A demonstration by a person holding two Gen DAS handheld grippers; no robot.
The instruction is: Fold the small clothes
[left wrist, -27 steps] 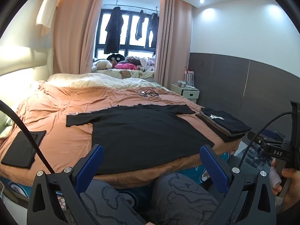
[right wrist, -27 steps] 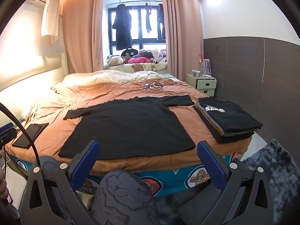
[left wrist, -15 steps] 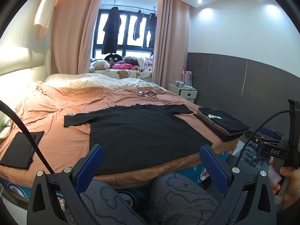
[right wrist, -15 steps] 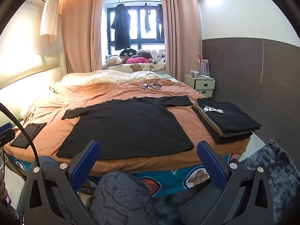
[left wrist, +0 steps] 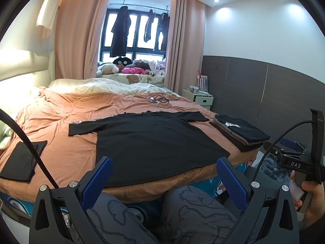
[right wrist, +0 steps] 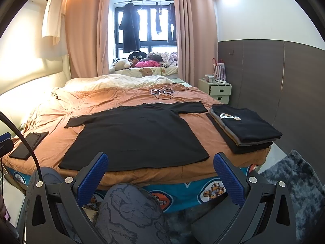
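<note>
A bed (right wrist: 50,122) fills the room; a black T-shirt (right wrist: 134,136) lies flat near its front edge — bare cover either side. Both grippers — left (left wrist: 164,180), right (right wrist: 160,174) — hang wide open, empty, short of it.

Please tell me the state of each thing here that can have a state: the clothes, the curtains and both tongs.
Large black T-shirt: spread flat, unfolded, on the orange bed cover.
Stack of dark clothes: folded, at the bed's right edge.
Small black cloth: folded, left edge.
Pink curtains: drawn open.
Left tongs: open, empty.
Right tongs: open, empty.
</note>
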